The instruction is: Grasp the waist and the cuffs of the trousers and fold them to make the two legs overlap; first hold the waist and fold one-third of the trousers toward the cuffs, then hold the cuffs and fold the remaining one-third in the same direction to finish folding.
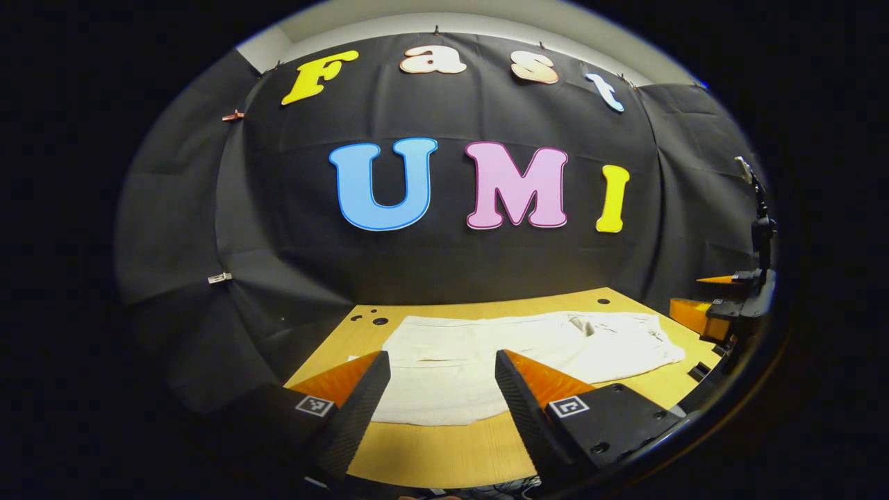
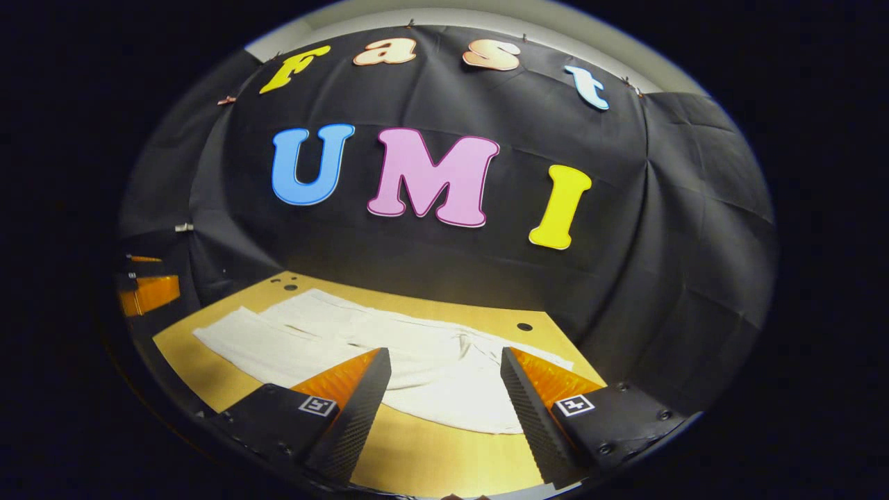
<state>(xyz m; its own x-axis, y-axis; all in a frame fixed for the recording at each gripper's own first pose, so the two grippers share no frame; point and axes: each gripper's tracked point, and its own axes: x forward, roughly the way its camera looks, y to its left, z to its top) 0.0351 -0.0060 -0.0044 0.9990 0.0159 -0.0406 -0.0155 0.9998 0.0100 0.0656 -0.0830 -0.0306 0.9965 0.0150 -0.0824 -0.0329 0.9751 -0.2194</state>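
Trousers point(image 1: 528, 351) lie spread flat across the wooden table point(image 1: 444, 451), white, both legs side by side. Left gripper point(image 1: 442, 368) hangs spread wide over the near edge, grasping nothing; its view catches the other gripper at far right. Right gripper point(image 2: 444, 364), likewise released, faces the crumpled waist point(image 2: 479, 354). Bare tabletop borders the cloth's near side.

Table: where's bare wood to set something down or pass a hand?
Free: the near strip of table between its front edge and the trousers, and the far band by the holes. Crowded: the middle, covered by the trousers; the right gripper hangs over the right end.
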